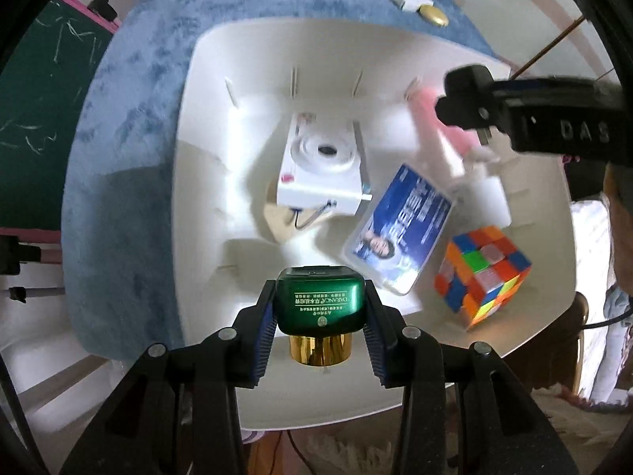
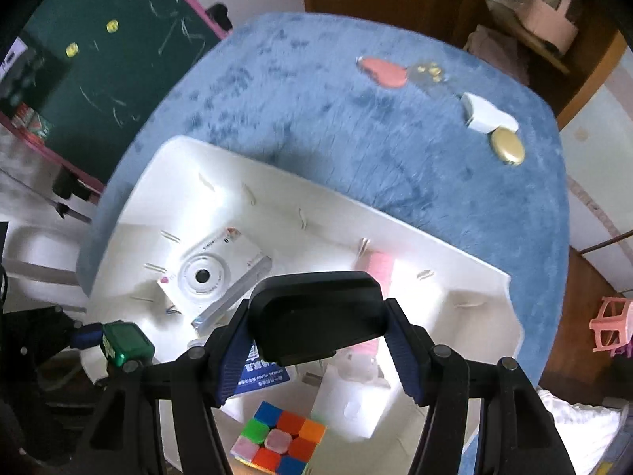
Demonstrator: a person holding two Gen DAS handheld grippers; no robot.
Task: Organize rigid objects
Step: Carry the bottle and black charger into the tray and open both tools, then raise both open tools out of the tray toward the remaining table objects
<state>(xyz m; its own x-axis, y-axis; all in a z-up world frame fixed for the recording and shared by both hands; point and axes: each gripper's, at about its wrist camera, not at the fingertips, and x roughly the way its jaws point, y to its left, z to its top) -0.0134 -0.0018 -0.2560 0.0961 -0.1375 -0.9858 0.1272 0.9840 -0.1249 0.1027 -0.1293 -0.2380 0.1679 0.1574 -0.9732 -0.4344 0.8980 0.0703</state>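
Left gripper (image 1: 319, 330) clamps a green bottle (image 1: 319, 304), low centre of the left view; glossy, rounded-square body, gold metallic cap (image 1: 319, 350) toward the camera, long axis running away from the lens toward the tray floor, label upside down. Right gripper (image 2: 316, 350) is closed on a black plug (image 2: 314, 316), centre of the right view; matte, rounded block held crosswise, metal prongs visible in the left view, upper right. Both hang over the white tray (image 1: 190, 182), smooth plastic with slotted walls, on a blue plush cloth (image 2: 356, 150). In the tray: white camera (image 1: 322, 170), lens up; blue card box (image 1: 399, 229), lying diagonally; cube (image 1: 480, 273) of coloured squares, tilted on a corner; pink item (image 2: 380, 267), blurred.
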